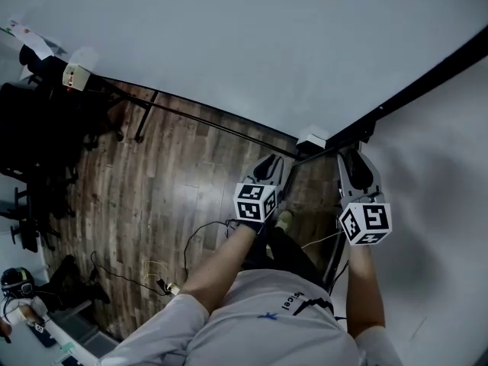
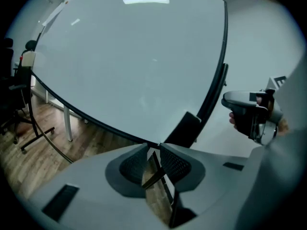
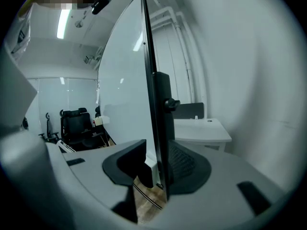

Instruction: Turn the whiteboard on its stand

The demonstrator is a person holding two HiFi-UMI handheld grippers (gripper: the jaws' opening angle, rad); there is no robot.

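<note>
The whiteboard fills the top of the head view, its black-framed edge running up to the right. My left gripper sits at the board's lower corner. In the left gripper view the board has its dark lower edge right at the tips of the left gripper, whose pads stand slightly apart and do not press on it. My right gripper straddles the side edge. In the right gripper view the thin board runs between the widely spread jaws of the right gripper, with a gap at the left pad.
The stand's black legs rest on the wooden floor. Black office chairs crowd the left. Cables lie on the floor near my feet. A clamp knob sits on the stand's upright, and a white desk stands behind it.
</note>
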